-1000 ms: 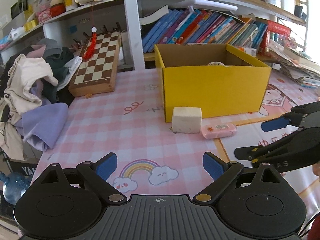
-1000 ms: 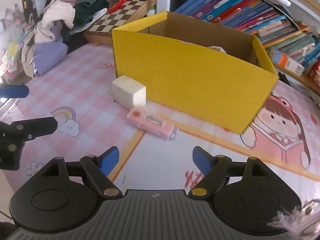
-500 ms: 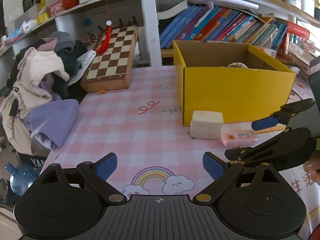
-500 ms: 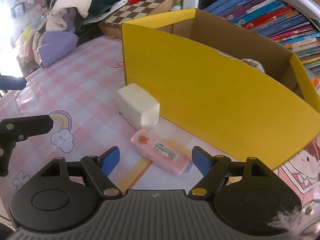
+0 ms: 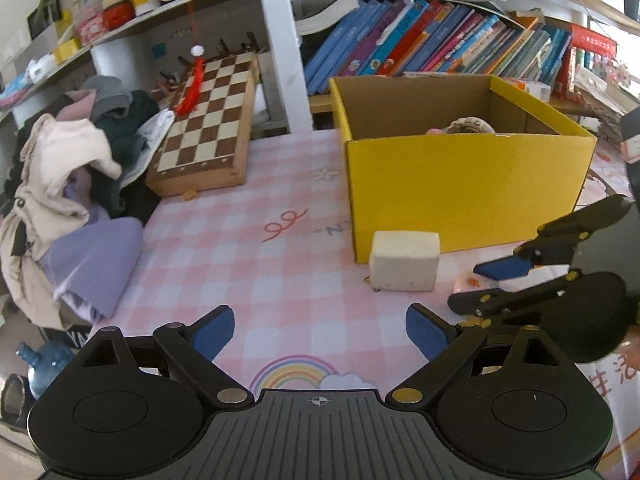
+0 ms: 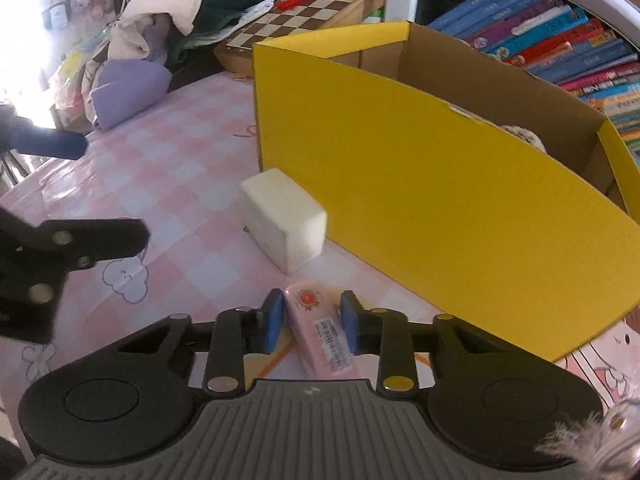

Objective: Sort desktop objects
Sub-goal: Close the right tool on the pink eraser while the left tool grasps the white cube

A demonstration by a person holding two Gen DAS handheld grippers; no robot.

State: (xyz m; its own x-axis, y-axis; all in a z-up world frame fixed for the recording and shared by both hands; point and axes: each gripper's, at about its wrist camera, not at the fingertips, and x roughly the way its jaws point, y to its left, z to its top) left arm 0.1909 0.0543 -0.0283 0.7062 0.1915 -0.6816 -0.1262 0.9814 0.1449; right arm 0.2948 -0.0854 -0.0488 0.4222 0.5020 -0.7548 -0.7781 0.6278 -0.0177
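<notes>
My right tongs (image 6: pixel 308 320) just closed onto the flat pink plastic packet (image 6: pixel 320 330) on the tabletop (image 6: pixel 192 184); left tongs (image 5: pixel 318 334) apart, empty.

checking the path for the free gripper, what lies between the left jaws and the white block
Only bare pink checked table cover lies between the open left gripper and the white block, as the left wrist view shows.
</notes>
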